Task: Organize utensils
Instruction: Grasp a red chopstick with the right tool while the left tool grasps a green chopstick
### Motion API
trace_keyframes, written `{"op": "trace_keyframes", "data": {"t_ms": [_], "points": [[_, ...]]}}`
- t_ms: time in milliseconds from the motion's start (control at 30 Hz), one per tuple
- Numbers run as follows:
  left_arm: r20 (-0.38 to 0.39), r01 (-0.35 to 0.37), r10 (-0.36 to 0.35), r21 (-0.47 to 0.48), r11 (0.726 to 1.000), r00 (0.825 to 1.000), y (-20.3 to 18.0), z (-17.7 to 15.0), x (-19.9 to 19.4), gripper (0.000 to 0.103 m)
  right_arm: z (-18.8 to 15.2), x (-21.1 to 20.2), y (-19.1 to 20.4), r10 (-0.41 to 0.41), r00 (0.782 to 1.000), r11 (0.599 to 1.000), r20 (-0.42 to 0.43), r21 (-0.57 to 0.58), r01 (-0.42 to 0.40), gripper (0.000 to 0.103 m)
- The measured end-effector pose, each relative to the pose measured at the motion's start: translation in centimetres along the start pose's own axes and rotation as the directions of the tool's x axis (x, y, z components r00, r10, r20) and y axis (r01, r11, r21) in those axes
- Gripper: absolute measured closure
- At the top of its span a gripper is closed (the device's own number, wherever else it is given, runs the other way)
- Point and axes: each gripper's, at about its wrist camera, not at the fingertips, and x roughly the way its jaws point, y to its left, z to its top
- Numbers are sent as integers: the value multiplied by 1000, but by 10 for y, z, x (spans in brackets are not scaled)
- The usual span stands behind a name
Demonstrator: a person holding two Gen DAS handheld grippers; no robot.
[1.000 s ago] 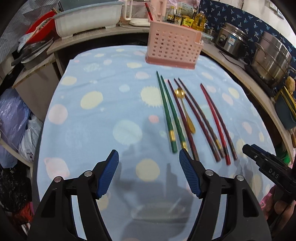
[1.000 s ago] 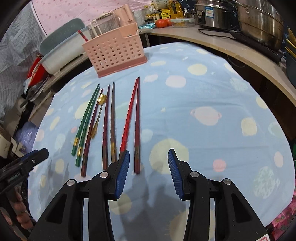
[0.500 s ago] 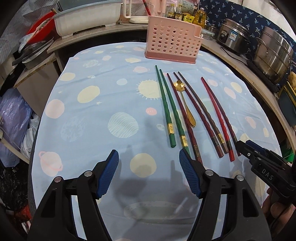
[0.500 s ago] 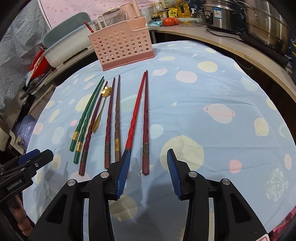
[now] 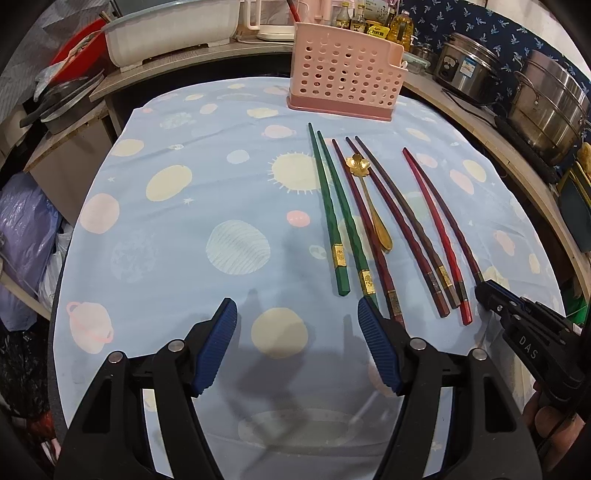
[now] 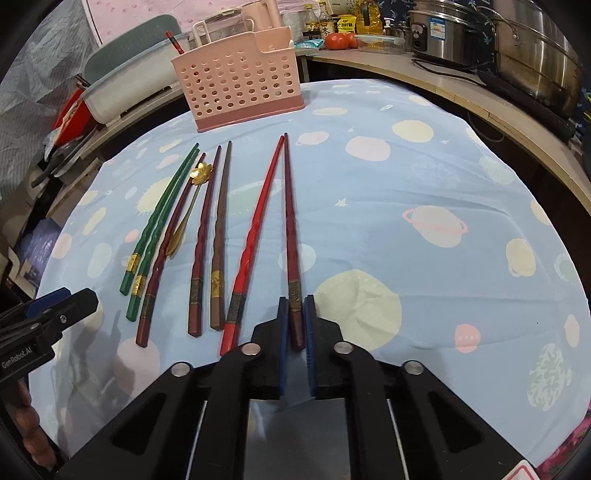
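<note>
Chopsticks and one gold spoon (image 5: pixel 371 206) lie in a loose row on the blue planet-print tablecloth (image 5: pixel 177 229), all on the near side of the pink perforated utensil holder (image 5: pixel 345 79), which stands upright at the cloth's far edge. Their thin tips point toward the holder and their thick, gold-banded ends point away from it. Counting outward from the holder's left end: a pair of green chopsticks (image 5: pixel 334 218) side by side, then a dark red chopstick (image 5: pixel 364 229) with the spoon lying partly against it, flower-shaped bowl nearest the holder. Next come a maroon chopstick (image 6: pixel 202 236) and a brown chopstick (image 6: pixel 220 232) close together, then a bright red chopstick (image 6: pixel 255 236), and last the outermost dark red chopstick (image 6: pixel 291 236).

The right gripper (image 6: pixel 296 325) is closed around the thick end of that outermost dark red chopstick, its blue pads (image 6: pixel 283 332) pressing both sides just past the gold band. The stick seems to rest on the cloth along its length, though the fisheye bend makes that hard to judge. The bright red one lies just beside the left pad, apparently not touched.

The left gripper (image 5: pixel 297 345) hovers over bare cloth with its fingers (image 5: pixel 218 343) spread wide, holding nothing, on the side of the green pair farthest from the holder. Beyond the holder a counter carries a white tub (image 5: pixel 170 33), bottles and steel pots (image 5: pixel 546 99).
</note>
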Motion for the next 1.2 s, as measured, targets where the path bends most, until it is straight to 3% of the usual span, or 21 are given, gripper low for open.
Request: {"op": "trace_keyframes", "data": {"t_ms": [267, 400, 800, 1000, 1200], "points": [[-4, 0, 0, 7, 1000, 1000, -6, 9, 14, 40, -1, 0, -4, 14, 1000, 1000, -2, 14, -14, 95], [-25, 10, -10, -6, 1000, 1000, -7, 15, 27, 47, -2, 0, -5, 23, 1000, 1000, -4, 21, -23, 95], [-12, -35, 35, 35, 999, 999, -16, 24, 43, 54, -2, 0, -4, 21, 1000, 1000, -2, 16, -21, 95], [-1, -54, 54, 48, 997, 999, -17, 25, 43, 69, -2, -1, -4, 20, 1000, 1000, -2, 14, -20, 95], [-3, -43, 43, 45, 998, 999, -13, 24, 41, 94, -2, -1, -4, 22, 1000, 1000, -3, 16, -22, 95]]}}
